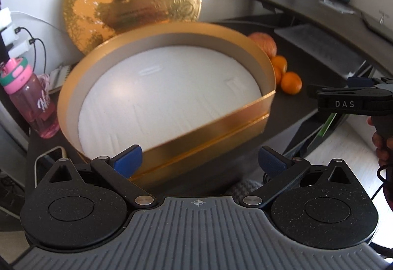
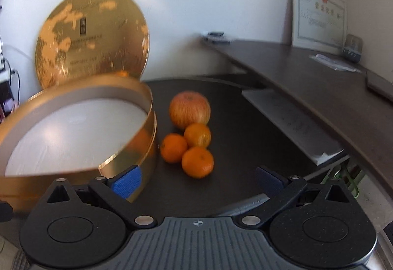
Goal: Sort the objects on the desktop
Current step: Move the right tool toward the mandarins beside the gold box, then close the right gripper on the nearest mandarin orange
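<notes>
Gold round box [image 1: 172, 88] is sitting at the dark desk's [image 2: 245, 147] near edge beside an apple [image 2: 189, 109] and three tangerines [image 2: 197, 162] (clearest from the right wrist), while both the left gripper [image 1: 200, 162] and the right gripper [image 2: 198, 180] are hovering wide open, holding nothing.

Round gold cardboard box [image 2: 81, 127] with white lining, open, on the dark desk, its round gold lid [image 2: 92, 36] leaning upright against the wall behind, red-yellow apple [image 2: 189, 109] and three orange tangerines [image 2: 197, 162] clustered just beside the box
</notes>
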The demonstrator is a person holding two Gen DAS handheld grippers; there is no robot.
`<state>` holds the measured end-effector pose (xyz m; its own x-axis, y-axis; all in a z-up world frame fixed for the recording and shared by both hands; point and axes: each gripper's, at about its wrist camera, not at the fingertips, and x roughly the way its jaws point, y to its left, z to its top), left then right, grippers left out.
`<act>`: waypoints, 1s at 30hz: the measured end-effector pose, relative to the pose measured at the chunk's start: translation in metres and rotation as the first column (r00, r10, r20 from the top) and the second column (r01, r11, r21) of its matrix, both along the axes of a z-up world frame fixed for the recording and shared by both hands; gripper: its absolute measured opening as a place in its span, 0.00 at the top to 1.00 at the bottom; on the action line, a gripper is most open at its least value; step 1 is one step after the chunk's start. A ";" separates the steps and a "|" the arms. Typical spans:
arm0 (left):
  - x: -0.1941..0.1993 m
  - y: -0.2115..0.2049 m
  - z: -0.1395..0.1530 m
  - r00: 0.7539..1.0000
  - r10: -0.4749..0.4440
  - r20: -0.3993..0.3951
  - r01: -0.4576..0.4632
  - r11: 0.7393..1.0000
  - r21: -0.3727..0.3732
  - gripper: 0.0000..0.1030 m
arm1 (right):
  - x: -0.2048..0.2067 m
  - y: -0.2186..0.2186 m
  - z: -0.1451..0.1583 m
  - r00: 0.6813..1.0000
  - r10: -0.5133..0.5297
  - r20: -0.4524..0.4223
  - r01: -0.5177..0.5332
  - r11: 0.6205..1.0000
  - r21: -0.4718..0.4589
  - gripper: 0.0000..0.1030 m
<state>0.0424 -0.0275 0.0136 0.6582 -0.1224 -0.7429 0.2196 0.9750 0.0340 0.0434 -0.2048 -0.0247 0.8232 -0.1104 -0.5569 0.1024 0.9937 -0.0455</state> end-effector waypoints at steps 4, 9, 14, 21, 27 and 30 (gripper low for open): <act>0.002 -0.005 -0.008 0.999 0.012 -0.041 -0.013 1.000 -0.024 0.01 | 0.003 -0.007 -0.006 1.000 0.021 -0.017 -0.020 0.999 0.026 0.08; 0.001 0.000 -0.014 0.993 0.087 -0.079 -0.096 0.988 -0.121 0.00 | 0.013 -0.016 -0.011 0.999 0.043 -0.016 -0.042 0.997 0.064 0.08; -0.003 -0.004 -0.018 0.991 0.104 -0.085 -0.115 0.985 -0.127 0.00 | 0.024 -0.019 -0.015 0.996 0.085 0.003 -0.085 0.995 0.050 0.08; -0.006 -0.016 -0.020 0.998 0.059 -0.030 -0.061 0.995 -0.076 0.00 | 0.041 -0.026 -0.023 0.994 0.111 -0.010 -0.110 0.992 0.067 0.19; 0.012 -0.017 -0.020 0.991 0.133 -0.033 -0.131 0.990 0.059 0.01 | 0.059 -0.028 -0.032 0.990 0.136 -0.048 -0.134 0.990 0.032 0.30; 0.017 -0.012 -0.020 0.988 0.151 -0.033 -0.150 0.987 0.054 0.01 | 0.066 -0.032 -0.037 0.989 0.142 -0.050 -0.139 0.989 0.049 0.39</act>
